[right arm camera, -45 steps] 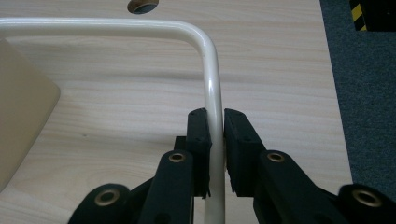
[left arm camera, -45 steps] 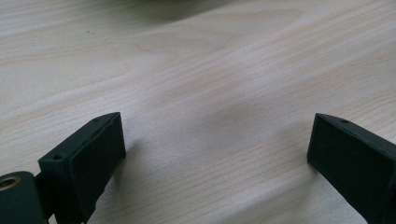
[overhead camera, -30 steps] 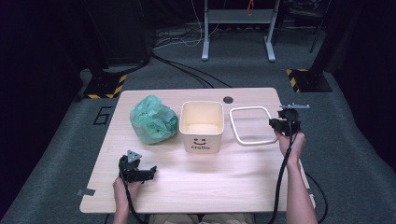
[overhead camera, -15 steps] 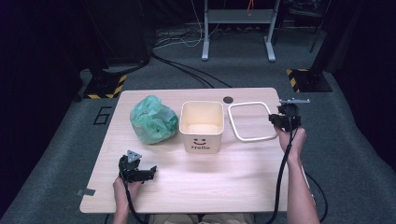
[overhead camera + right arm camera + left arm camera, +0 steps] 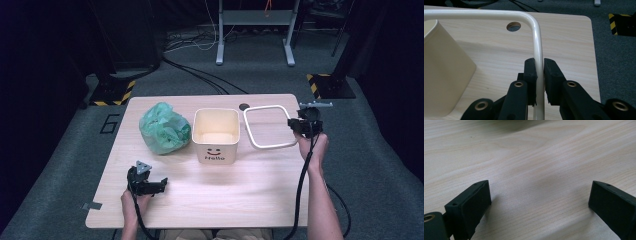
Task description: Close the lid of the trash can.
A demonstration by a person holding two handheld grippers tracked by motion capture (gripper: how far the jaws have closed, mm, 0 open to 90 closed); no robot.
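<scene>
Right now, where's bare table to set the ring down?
Free: the front strip between the left gripper and right forearm, below the bin. Crowded: the back row, with bag, bin and ring side by side, ring clamped in the right gripper.

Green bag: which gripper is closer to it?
Left. The left gripper sits open on the table just in front of the green bag. The right gripper is past the bin, clamped on the white frame.

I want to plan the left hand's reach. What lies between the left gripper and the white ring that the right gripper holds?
In the high view, the cream bin stands between the left gripper and the white ring; otherwise bare table.
</scene>
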